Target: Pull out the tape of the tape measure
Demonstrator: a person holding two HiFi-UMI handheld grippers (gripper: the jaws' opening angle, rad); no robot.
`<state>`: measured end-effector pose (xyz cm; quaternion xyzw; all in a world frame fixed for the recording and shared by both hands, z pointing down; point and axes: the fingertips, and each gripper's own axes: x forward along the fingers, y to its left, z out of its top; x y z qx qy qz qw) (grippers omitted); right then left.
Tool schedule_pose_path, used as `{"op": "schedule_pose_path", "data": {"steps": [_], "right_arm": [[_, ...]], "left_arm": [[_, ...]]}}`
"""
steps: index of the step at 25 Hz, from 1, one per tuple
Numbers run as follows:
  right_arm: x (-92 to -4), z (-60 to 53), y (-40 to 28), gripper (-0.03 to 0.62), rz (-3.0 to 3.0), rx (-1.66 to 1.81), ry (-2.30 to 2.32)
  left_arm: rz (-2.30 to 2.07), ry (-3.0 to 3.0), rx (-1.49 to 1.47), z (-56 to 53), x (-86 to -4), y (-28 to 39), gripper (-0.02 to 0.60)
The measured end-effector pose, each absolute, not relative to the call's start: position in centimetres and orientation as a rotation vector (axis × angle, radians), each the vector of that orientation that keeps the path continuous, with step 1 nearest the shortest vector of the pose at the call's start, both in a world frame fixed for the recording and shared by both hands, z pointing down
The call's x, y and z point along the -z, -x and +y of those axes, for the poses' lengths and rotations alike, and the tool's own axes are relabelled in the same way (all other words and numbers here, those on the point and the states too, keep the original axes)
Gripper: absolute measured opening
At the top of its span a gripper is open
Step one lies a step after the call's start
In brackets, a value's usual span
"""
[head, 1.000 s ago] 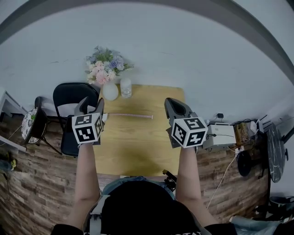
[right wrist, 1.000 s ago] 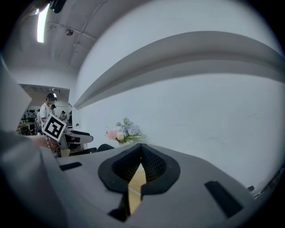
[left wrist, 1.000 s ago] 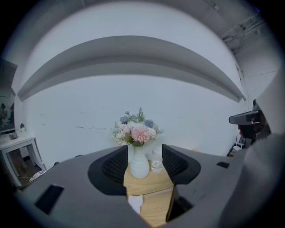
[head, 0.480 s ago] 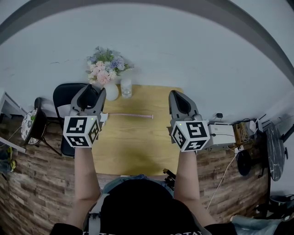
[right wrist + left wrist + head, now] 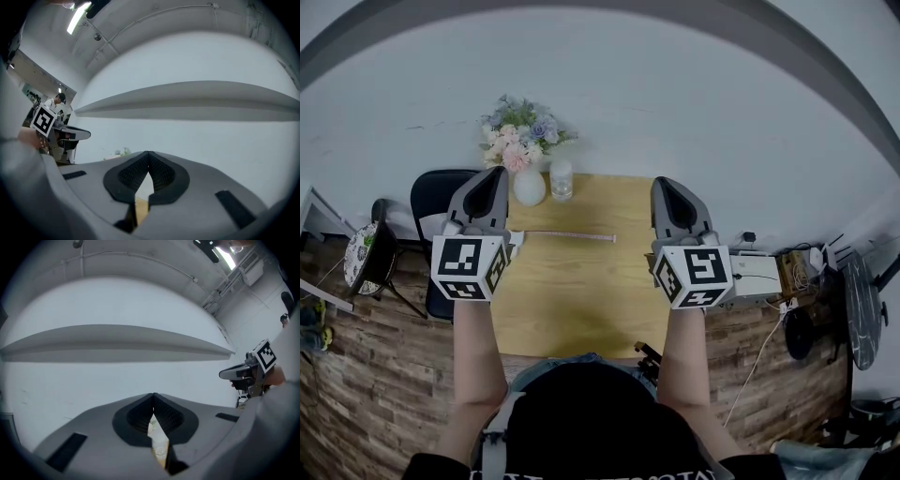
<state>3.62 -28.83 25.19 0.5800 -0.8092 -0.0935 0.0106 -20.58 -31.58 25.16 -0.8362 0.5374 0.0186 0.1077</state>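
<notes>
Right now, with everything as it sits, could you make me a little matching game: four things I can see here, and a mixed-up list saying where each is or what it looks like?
Things:
1. tape
2. white vase
3. chair
4. right gripper

Descriptions:
A. black, beside the left edge of the table
B. jaws shut, nothing held
C. lying stretched out flat on the wooden top
D. at the far edge, holding pink and blue flowers

Pairs: 1-C, 2-D, 3-A, 4-B
</notes>
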Motion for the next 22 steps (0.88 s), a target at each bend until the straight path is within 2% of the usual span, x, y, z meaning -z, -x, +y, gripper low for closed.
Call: {"op": "schedule_pose_path", "data": {"steps": [22], "right_arm": [[-23.4,-29.1,-3.6,0.014,-2.497,0.376,-1.863]], "left_arm": [[1.56,2.366,-0.082,-31.7,-23.0,21.9,0.012]]}}
